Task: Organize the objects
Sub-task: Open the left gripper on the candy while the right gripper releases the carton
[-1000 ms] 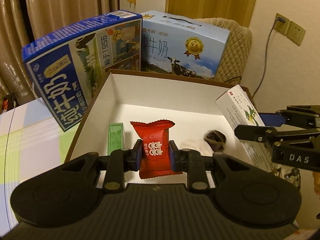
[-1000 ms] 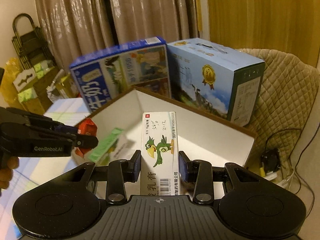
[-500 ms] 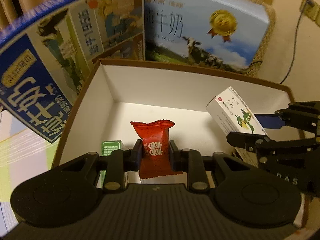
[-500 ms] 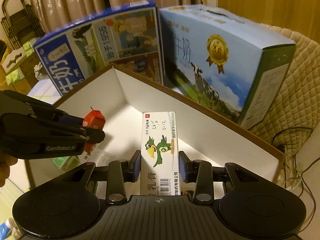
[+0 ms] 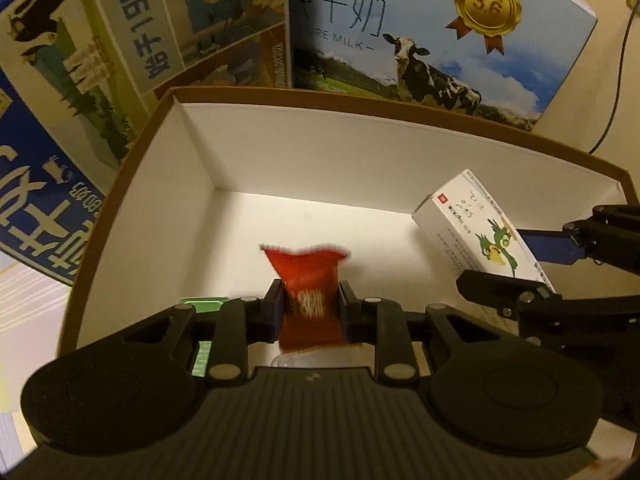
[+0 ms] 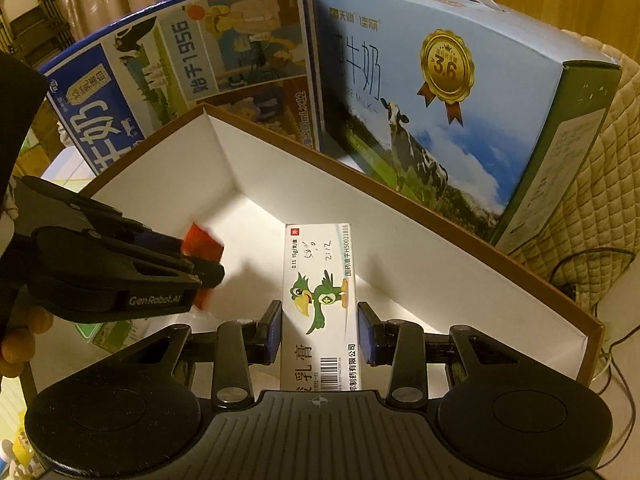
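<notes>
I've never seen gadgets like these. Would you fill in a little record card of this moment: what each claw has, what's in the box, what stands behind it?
left claw: shut on a red candy packet, held over the box
right claw: shut on a white ointment carton with a green parrot picture
container: open white-lined cardboard box with brown rim
already inside: a green packet, mostly hidden behind the left claw
behind the box: two milk cartons, dark blue and light blue
person: fingers visible at the left claw's handle

The red candy packet (image 5: 310, 280) is motion-blurred, its print unreadable. At seven o'clock the green box (image 5: 202, 305) hides mostly behind the left claw (image 5: 308, 312). The dark-blue milk carton (image 5: 60, 120) runs off at nine o'clock.
</notes>
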A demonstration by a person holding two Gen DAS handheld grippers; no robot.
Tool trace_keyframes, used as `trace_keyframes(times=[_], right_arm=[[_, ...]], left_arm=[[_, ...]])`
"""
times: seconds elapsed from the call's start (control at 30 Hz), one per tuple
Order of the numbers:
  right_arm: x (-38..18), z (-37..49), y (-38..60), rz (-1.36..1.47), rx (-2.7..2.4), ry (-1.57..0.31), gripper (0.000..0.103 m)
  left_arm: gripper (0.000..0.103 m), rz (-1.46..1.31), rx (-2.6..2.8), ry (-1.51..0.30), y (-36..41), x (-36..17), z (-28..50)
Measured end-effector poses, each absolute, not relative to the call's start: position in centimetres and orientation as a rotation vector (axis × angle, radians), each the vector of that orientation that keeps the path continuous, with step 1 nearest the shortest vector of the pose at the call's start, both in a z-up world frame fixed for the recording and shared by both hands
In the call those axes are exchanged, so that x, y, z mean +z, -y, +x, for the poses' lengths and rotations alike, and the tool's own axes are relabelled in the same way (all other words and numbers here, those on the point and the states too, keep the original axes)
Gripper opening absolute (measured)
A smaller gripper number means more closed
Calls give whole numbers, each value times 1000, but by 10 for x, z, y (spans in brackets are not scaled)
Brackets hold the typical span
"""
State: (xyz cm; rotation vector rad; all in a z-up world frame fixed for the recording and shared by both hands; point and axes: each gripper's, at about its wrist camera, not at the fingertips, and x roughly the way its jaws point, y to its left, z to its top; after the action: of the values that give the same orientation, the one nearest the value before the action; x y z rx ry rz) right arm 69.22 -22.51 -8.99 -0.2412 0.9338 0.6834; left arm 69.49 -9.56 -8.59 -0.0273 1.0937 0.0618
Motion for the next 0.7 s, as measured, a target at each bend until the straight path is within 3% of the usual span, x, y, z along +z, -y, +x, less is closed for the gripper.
trace_keyframes(times=[0.07, 0.17, 0.43, 0.7], right_arm=[[-90, 692, 226, -237, 681, -936, 36], [-90, 692, 227, -227, 683, -937, 36], [-74, 685, 234, -179, 692, -918, 38], [-47, 656, 256, -103, 706, -880, 53]], left_arm=[[34, -32, 63, -1093, 95, -86, 695], [42, -23, 61, -1076, 95, -81, 693], [55, -30, 63, -1033, 88, -60, 683], [76, -82, 51, -976, 80, -29, 647]])
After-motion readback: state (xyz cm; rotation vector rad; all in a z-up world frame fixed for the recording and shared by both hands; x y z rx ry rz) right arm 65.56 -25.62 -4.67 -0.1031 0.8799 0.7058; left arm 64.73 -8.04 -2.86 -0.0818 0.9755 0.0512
